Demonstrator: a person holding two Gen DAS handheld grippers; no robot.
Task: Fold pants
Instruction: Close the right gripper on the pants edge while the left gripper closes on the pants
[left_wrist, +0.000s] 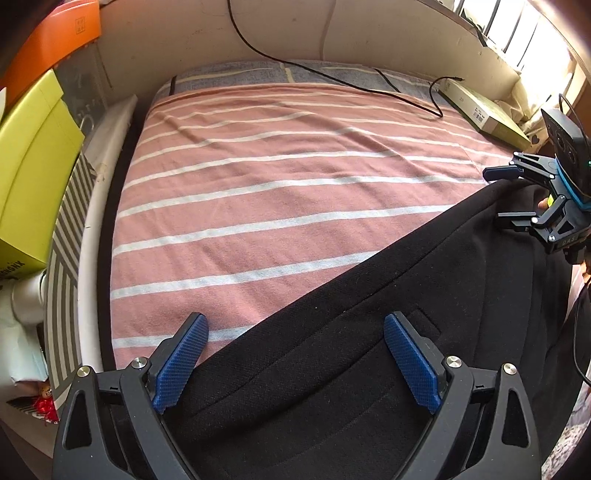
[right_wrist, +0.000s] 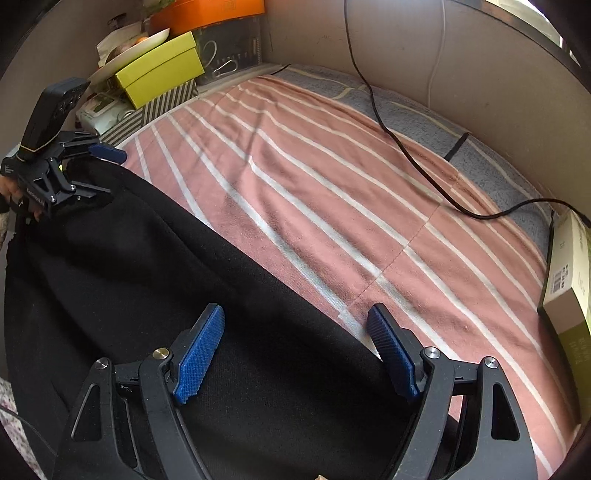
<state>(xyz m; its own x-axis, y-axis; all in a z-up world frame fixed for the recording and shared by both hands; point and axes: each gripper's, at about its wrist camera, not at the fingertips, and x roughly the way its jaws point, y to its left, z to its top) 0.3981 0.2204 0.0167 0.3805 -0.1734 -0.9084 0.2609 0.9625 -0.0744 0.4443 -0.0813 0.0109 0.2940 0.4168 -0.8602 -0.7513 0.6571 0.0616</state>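
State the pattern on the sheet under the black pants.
Pink with thin white stripes; the sheet shows best in the left wrist view.

Each hand-held gripper is a black frame of triangular cut-out struts with silver round-headed screws at the pivots. The left hand-held gripper (left_wrist: 295, 354) and right hand-held gripper (right_wrist: 295, 350) carry blue cross-hatched pads (left_wrist: 181, 365). A black camera block tops each, with a thin black cable (left_wrist: 578, 332).

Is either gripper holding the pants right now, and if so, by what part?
Nothing is held. The left gripper and right gripper both stand open above the black pants, pads not pressing on the cloth.
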